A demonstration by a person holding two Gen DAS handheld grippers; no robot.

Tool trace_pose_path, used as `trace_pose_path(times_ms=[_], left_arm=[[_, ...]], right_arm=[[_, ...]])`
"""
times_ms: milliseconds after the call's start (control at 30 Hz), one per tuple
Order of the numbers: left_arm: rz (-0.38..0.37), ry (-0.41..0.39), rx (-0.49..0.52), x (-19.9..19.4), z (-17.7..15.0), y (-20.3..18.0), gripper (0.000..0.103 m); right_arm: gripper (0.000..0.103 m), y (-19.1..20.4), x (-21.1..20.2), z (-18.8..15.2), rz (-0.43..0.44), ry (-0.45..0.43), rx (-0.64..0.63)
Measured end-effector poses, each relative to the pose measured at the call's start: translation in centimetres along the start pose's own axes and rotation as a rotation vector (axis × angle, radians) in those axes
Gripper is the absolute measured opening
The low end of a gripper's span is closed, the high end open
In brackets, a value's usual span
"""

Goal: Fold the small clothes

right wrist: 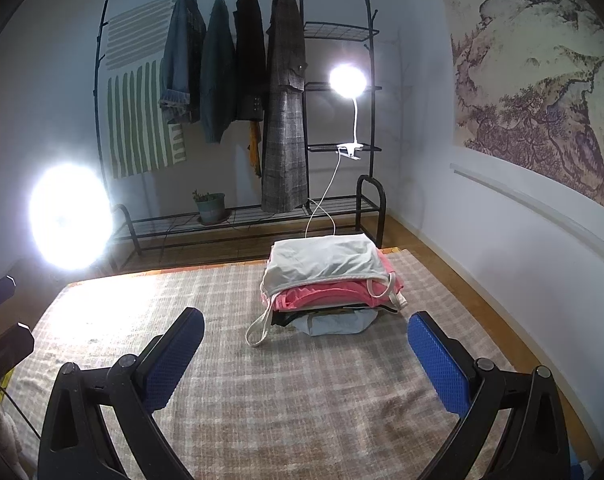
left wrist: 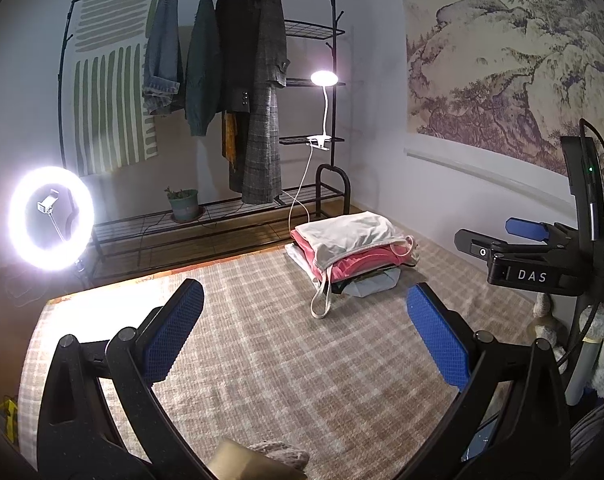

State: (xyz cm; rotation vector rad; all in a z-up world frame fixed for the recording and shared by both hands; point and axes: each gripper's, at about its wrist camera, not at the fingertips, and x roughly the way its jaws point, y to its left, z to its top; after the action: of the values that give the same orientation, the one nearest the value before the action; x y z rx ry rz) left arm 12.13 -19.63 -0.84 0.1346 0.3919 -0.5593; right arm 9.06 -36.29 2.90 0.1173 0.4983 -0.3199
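Fingers [left wrist: 438, 332] of the left gripper [left wrist: 304, 328] and of the right gripper [right wrist: 306, 350] were spread wide and held nothing, both hovering over the checked cloth [right wrist: 294, 408] on the tabletop. A pile of folded clothes [right wrist: 330, 284], white top uppermost with a strap trailing, sat at about one o'clock, well apart from both. No unfolded garment showed, so folding looked largely finished.
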Motion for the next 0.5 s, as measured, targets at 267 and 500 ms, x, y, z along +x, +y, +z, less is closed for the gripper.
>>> trace_pose_path(times_ms=[267,500], left_arm=[[-0.004,0.001,0.0,0.07,-0.11,0.09,0.103],[-0.004,0.0,0.0,0.05,-0.08,0.11,0.103]], right_arm=[[0.103,-0.05,0.09,-0.01,0.002,-0.001,-0.003],[0.103,-0.42,0.29,0.05,0.004,0.006,0.016]])
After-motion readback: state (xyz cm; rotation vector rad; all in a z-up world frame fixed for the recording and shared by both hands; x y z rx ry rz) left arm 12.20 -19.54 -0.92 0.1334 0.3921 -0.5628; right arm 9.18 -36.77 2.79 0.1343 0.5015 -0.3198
